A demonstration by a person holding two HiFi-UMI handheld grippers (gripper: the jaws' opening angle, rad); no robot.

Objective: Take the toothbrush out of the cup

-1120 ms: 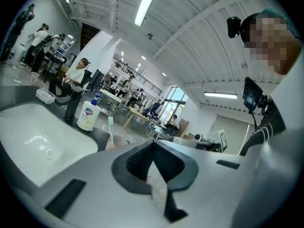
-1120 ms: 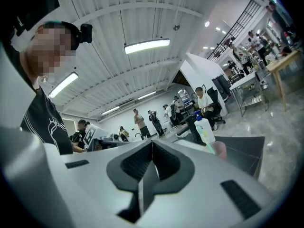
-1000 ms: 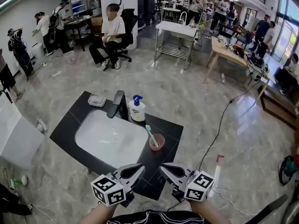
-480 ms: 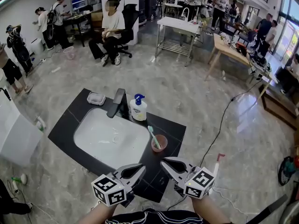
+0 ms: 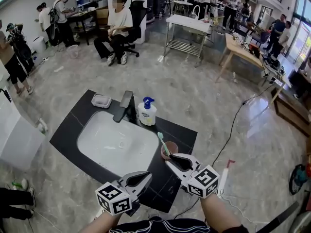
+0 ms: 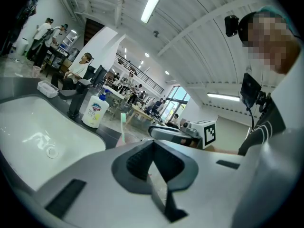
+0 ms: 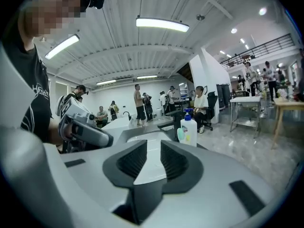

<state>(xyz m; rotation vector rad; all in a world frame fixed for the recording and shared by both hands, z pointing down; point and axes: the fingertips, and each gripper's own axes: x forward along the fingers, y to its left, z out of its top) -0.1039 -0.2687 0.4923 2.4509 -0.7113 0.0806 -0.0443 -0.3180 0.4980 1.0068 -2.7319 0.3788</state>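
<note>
Cup [image 5: 170, 147] could topple if the opening, empty right gripper [image 5: 168, 163] clips it, missing the toothbrush [image 5: 162, 140]; left gripper [image 5: 145, 175] sits closed.

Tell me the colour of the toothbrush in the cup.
The toothbrush is light mint green; it shows best in the head view.

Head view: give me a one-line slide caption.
Right claw, opening and empty, close to the round pink cup holding a mint-green toothbrush on the black countertop.
</note>
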